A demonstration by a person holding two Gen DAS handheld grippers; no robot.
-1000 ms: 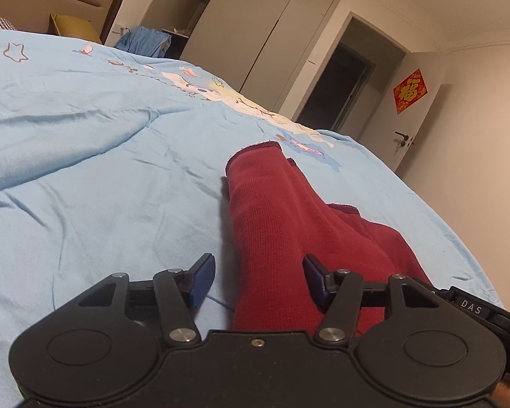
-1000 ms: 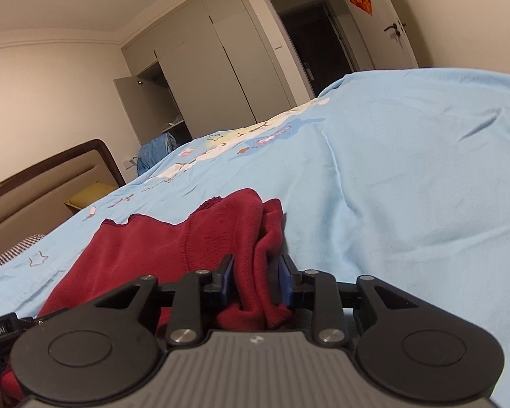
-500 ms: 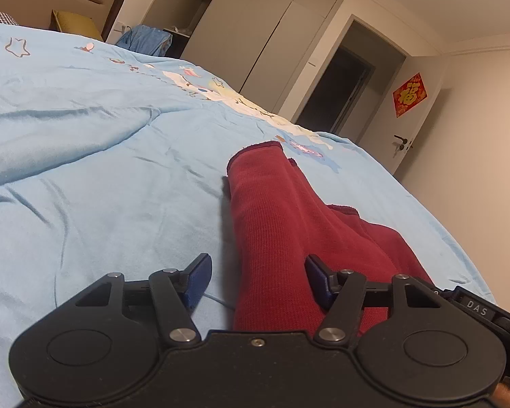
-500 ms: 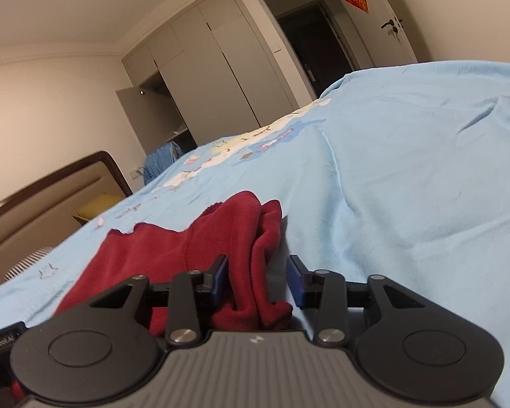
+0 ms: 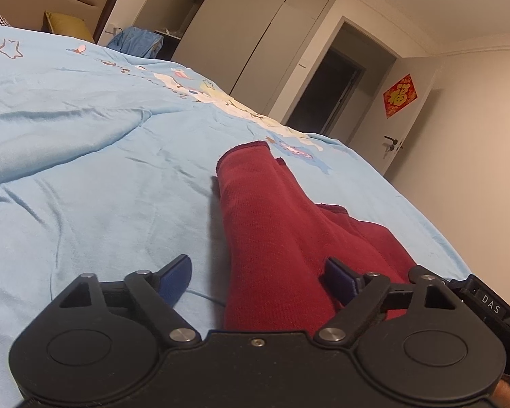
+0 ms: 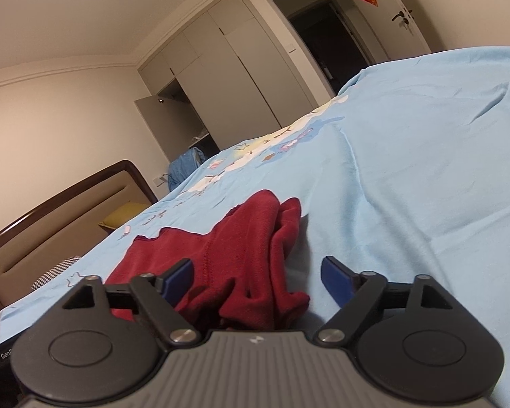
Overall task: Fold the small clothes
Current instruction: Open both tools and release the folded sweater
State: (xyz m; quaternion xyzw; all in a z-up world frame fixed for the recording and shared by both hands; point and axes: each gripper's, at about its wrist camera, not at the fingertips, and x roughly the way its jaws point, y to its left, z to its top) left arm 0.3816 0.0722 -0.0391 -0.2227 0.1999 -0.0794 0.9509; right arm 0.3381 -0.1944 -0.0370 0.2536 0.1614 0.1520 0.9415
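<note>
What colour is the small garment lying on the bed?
Dark red, all one colour with no pattern; the garment shows best in the left wrist view, on the light blue bedspread.

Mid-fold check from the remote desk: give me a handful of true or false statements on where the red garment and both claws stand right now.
1. Both claws are open. True: the left claw and the right claw each show a wide gap between the blue pads.
2. The right claw is pinching the red garment. False: the red garment lies between its spread pads, unheld.
3. The garment lies on a light blue bedspread. True.
4. The garment is folded into a neat flat square. False: it is bunched, with a rolled part standing up in the left wrist view.
5. A red paper decoration hangs on the door. True.
</note>
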